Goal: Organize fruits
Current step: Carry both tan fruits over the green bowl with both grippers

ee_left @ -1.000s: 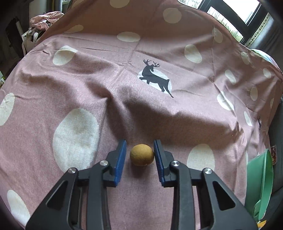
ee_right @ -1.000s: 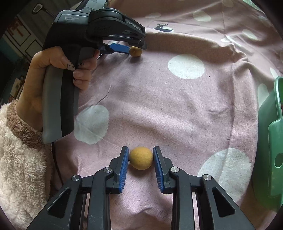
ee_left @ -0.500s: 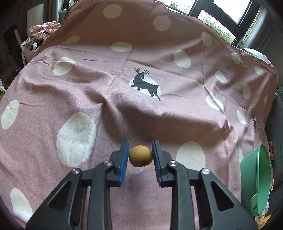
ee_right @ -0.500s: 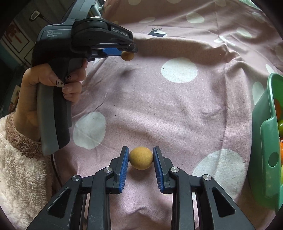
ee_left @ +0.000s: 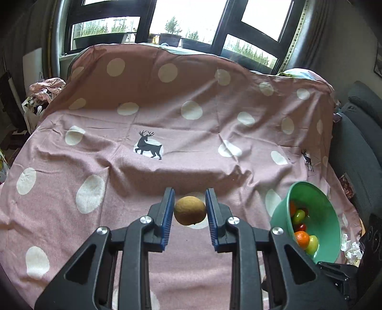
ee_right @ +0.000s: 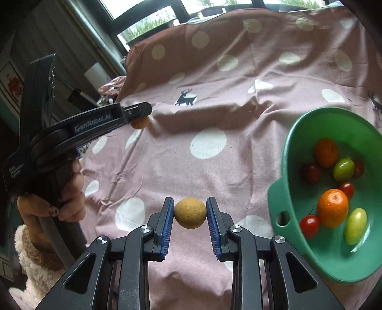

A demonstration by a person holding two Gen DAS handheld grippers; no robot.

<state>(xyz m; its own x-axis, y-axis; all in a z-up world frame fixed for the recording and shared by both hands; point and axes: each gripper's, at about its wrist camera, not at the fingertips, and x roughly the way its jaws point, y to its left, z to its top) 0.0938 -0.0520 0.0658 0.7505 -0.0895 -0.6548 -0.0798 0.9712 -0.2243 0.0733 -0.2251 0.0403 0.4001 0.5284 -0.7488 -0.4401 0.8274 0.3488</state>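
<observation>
Pink polka-dot cloth (ee_left: 167,190) below windows (ee_left: 191,21), each hand-held gripper (ee_left: 189,209) (ee_right: 190,213) clamping brown fruit (ee_left: 189,210) (ee_right: 190,213)

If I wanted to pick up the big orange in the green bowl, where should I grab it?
Grab the big orange across its round middle, coming straight down from above. The green bowl walls block the sides, and a red tomato and a yellow-green one touch it, so probably only the top is free.

**Dotted pink cloth, one green bowl**

Wrinkled pink fabric cover (ee_left: 124,190) with cream polka dots and black deer prints, draped over the whole support. Directly on it, at the right edge, a green plastic bowl (ee_right: 289,171) with a handle.
</observation>
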